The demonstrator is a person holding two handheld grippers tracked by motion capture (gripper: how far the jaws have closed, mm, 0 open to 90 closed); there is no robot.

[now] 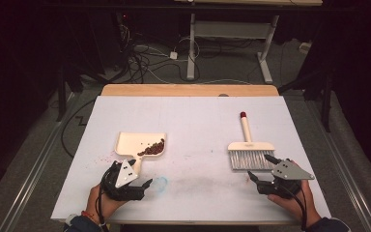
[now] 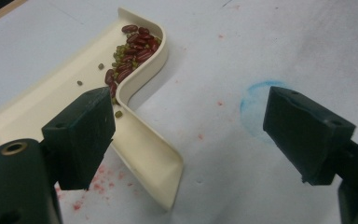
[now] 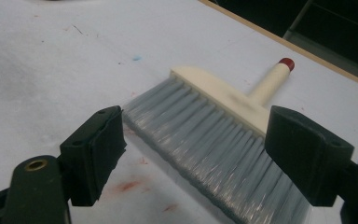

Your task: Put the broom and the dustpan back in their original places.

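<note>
A cream dustpan [image 1: 136, 145] [image 2: 144, 149] lies left of centre, holding a pile of red and green beans [image 1: 152, 148] [image 2: 133, 46] in its right corner. Its handle points toward my left gripper [image 1: 140, 175] [image 2: 186, 135], which stands open just short of it, holding nothing. A cream hand brush [image 1: 249, 147] [image 3: 214, 126] with grey bristles and a red-tipped handle lies flat at the right. My right gripper [image 1: 260, 167] [image 3: 193, 156] is open just before the bristle ends, empty.
The white table sheet [image 1: 193, 121] carries a faint blue ring [image 1: 160, 183] [image 2: 256, 98] and reddish specks [image 3: 126, 185]. A wooden strip [image 1: 188, 90] runs along the far edge. Beyond it stand desk legs and cables on the floor.
</note>
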